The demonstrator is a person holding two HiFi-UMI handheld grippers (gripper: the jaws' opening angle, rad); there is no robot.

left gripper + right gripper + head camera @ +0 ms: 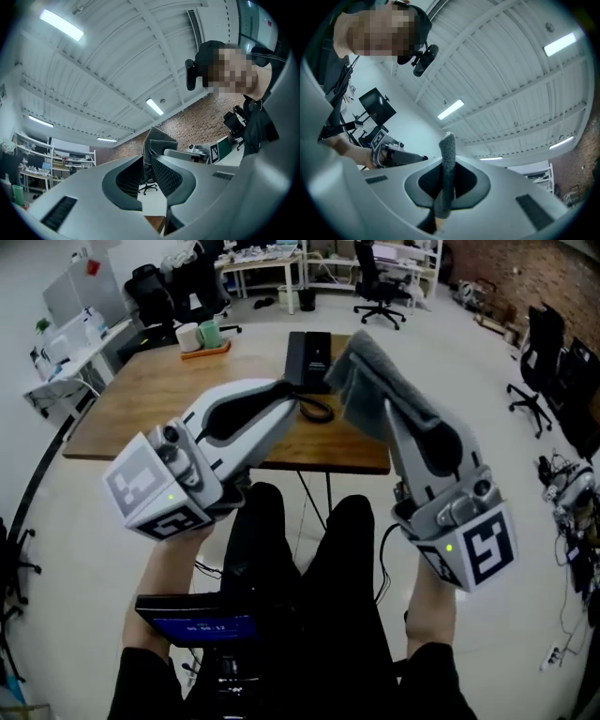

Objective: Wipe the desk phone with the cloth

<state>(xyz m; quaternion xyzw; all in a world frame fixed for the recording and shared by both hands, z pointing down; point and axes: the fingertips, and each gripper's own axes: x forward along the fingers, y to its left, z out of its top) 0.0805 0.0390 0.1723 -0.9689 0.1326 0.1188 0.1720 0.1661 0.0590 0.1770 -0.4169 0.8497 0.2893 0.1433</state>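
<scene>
The black desk phone [309,360] sits at the far middle of the wooden table [169,399], its coiled cord [317,411] trailing toward me. My right gripper [382,401] is shut on a grey cloth [366,371], which stands up from the jaws [448,154] and shows past the left jaws too [157,138]. My left gripper [298,397] is shut and holds nothing; its fingertips meet [146,157]. Both grippers are raised over my lap, short of the table's near edge and tilted toward the ceiling. Neither touches the phone.
A white and a green mug on an orange tray [202,334] stand at the table's far left. Black office chairs [544,362] stand to the right. A device with a blue screen [202,624] rests on my lap.
</scene>
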